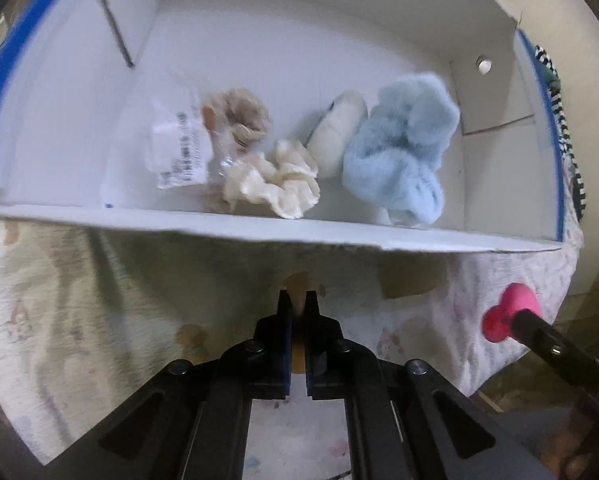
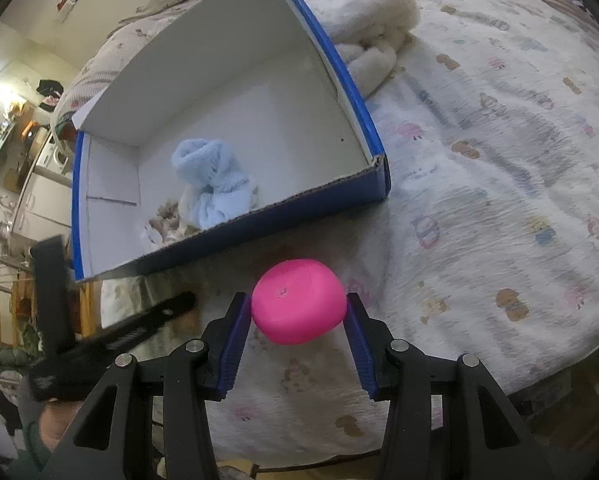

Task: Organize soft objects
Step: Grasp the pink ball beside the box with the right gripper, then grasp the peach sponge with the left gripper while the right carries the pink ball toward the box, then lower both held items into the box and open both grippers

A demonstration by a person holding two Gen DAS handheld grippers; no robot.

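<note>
One packet label (image 1: 181, 152): print unreadable | right hand-held gripper (image 2: 298, 312) grips pink ball (image 2: 297, 306)

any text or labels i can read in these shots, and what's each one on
Nothing can be read for certain.
Clear plastic packet in the white box: a white label with dark print, too blurred to read.
Pink ball in the right gripper: a tiny embossed mark, too small to read.
Bedsheet: small cartoon prints, any lettering illegible.
</note>
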